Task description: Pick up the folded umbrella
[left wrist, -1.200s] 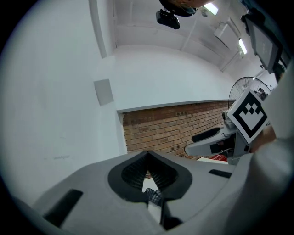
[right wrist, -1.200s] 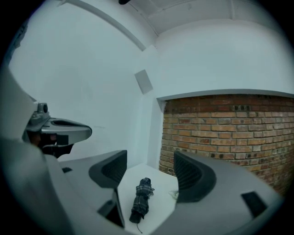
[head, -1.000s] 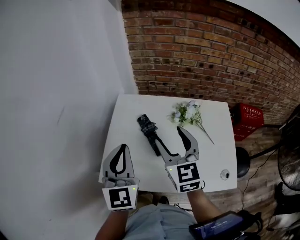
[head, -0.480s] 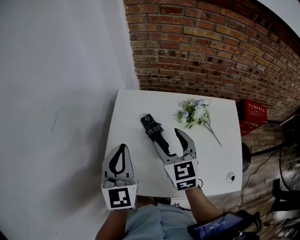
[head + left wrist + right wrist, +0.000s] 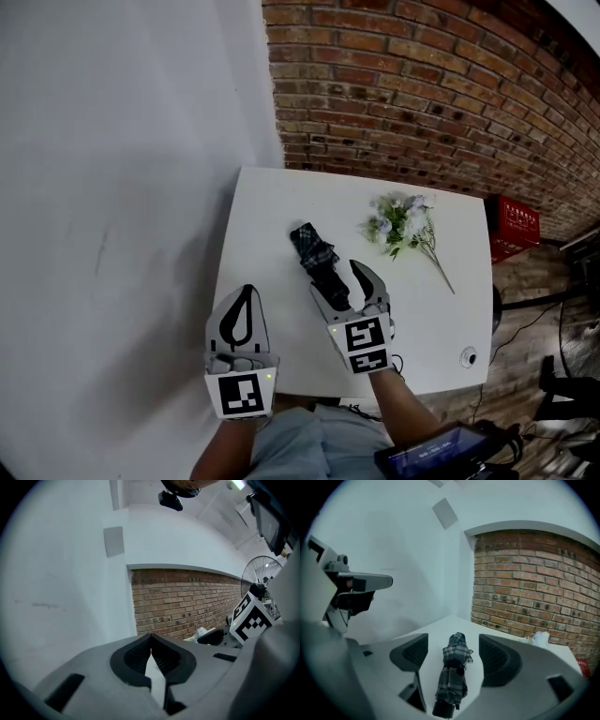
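Observation:
The folded umbrella (image 5: 312,246), dark plaid with a black handle end, lies on the white table (image 5: 272,202). My right gripper (image 5: 339,281) is open and straddles the umbrella's near end. In the right gripper view the umbrella (image 5: 453,672) lies lengthwise between the two pads, with a gap on each side. My left gripper (image 5: 246,317) hangs shut at the table's near left edge, nothing in it. In the left gripper view its jaws (image 5: 151,644) meet at the tips.
A bunch of pale flowers (image 5: 405,223) lies on the table to the right of the umbrella. A small round fitting (image 5: 468,356) sits near the front right corner. A white wall stands to the left, a brick wall behind. A red crate (image 5: 518,230) sits on the floor at right.
My right gripper has moved forward along the umbrella, so its handle end now lies between the jaws. The left gripper has stayed put.

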A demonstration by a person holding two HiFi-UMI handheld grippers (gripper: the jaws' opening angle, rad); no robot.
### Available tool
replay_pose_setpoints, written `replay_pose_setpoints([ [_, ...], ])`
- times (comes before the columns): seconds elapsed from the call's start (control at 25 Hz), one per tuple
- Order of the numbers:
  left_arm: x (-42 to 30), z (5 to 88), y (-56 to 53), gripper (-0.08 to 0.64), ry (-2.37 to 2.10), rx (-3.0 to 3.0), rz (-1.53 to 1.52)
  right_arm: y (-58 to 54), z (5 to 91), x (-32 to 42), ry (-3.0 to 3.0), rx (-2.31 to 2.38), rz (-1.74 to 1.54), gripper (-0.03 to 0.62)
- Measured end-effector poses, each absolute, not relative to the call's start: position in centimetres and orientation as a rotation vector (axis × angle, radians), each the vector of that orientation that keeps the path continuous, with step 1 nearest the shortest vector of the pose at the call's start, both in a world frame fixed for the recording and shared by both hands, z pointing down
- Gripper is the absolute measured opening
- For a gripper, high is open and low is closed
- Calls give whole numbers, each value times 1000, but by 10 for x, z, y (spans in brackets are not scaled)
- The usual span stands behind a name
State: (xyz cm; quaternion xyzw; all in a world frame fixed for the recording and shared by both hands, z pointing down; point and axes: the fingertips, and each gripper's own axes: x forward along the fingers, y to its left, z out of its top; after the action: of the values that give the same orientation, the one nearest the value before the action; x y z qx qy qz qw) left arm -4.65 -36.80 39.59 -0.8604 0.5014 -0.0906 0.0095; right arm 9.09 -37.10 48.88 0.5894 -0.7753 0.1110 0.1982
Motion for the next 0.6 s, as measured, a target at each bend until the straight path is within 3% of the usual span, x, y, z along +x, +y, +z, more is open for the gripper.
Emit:
replay_pose_setpoints([
  [0.6, -57, 439, -400, 8, 1589, -2754, -346, -381, 576, 88, -2023, 1531, 514, 357],
])
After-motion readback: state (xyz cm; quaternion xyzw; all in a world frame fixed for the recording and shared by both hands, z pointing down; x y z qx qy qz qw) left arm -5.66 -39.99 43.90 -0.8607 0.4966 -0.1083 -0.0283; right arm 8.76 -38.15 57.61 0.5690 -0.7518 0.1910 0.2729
